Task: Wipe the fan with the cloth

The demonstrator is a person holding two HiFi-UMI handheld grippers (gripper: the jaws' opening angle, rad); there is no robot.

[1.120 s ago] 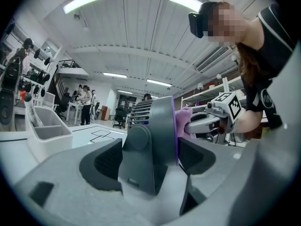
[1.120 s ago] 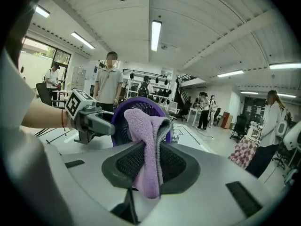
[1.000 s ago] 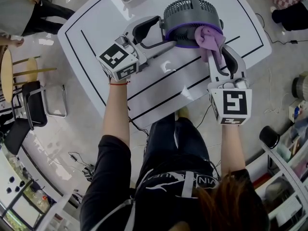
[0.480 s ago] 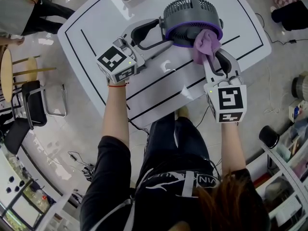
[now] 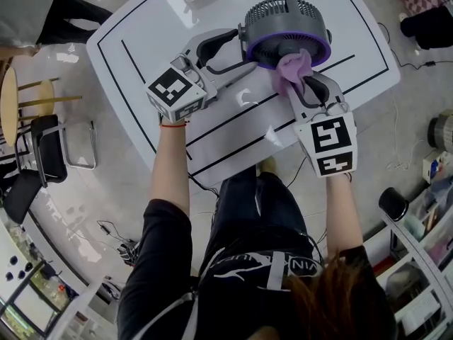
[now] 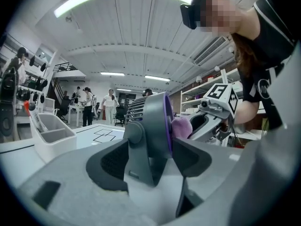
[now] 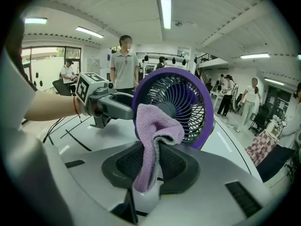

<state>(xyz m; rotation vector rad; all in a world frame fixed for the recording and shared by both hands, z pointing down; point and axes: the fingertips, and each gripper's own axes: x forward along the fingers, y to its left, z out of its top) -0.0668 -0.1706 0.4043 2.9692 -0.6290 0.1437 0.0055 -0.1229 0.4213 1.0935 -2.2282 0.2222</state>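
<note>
Clamping cloth point(image 7: 157, 121) against fan point(image 7: 200, 102) front, R tool point(image 7: 151, 166); L tool point(image 6: 148, 149) just closed onto fan.

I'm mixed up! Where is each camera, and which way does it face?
Head view: on the person's head, facing steeply down at the table and fan; both forearms show.
Left gripper view: on the left gripper, facing the fan side-on; its jaws, just closing, clamp it; torso shows.
Right gripper view: on the right gripper, facing the fan's grille, gripping the cloth; left forearm shows.
All share fan, cloth.
</note>
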